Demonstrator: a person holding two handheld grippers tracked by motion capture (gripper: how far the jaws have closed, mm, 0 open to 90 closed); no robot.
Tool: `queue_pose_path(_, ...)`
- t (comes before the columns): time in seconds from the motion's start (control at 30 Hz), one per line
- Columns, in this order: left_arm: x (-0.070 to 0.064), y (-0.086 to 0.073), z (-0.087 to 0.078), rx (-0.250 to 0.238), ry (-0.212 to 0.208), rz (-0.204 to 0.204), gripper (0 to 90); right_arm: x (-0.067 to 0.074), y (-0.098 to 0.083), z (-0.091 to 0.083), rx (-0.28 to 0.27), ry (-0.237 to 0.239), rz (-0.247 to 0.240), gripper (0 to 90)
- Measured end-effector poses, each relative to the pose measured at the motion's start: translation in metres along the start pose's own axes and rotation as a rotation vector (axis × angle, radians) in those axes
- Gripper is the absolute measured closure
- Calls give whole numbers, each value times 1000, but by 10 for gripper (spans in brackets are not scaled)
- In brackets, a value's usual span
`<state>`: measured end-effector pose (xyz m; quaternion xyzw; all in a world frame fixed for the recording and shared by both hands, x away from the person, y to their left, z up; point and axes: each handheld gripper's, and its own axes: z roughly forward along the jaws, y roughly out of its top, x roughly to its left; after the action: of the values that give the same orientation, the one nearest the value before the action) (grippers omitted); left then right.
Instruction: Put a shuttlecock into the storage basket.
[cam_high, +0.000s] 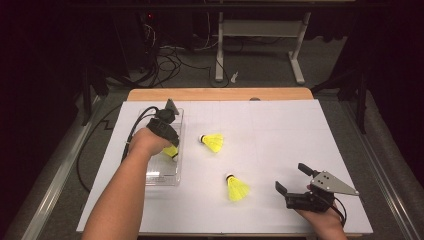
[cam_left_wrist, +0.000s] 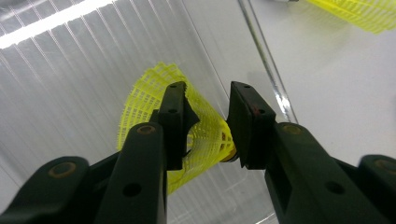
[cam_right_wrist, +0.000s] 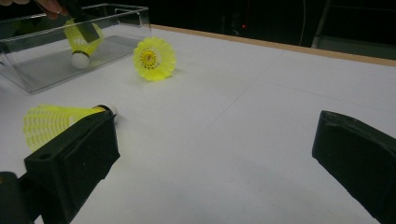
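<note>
Shuttlecock down inside the clear tray at the left of the table, cork low against the ribbed tray floor, yellow skirt tilted up between the jaws of the left gripper. Jaws parted and slack around the skirt, not pinching it as far as can be judged. Step in hand, by the look of things: letting go and getting clear. Best done by opening a little wider before lifting, so that no pad snags the mesh of the skirt. Then draw straight up and out along the line of the jaws, not sideways toward the tray wall, which sits close by and could be knocked or dragged. Keep the wrist steady on the way out; a light shuttlecock like this rolls or tips at the slightest brush. Check that it rests wholly on the tray floor, not leaning on the rim, before moving off. Right gripper resting at the near right edge of the table, jaws wide apart and empty. Two more yellow shuttlecocks on the white surface — one just beside the tray, one nearer the right gripper — both apart from either gripper.
</note>
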<state>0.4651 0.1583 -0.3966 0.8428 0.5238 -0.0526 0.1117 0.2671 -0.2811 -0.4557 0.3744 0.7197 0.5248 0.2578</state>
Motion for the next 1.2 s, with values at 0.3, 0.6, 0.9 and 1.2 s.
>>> queue_pose_path(0.3, 6, 1, -2, -5, 13, -32, 531, 0, 0, 0, 2, 0, 0, 11)
queue_pose_path(0.6, 4, 0, -11, -39, 33, -67, 410, 0, -1, 1, 5, 1, -2, 12)
queue_pose_path(0.9, 6, -5, -25, -20, 37, -52, 349, 0, 0, 0, 4, 0, -1, 11)
queue_pose_path(1.2, 5, -13, -35, -7, 55, -61, 290, 2, 0, 1, 4, 0, -7, 11)
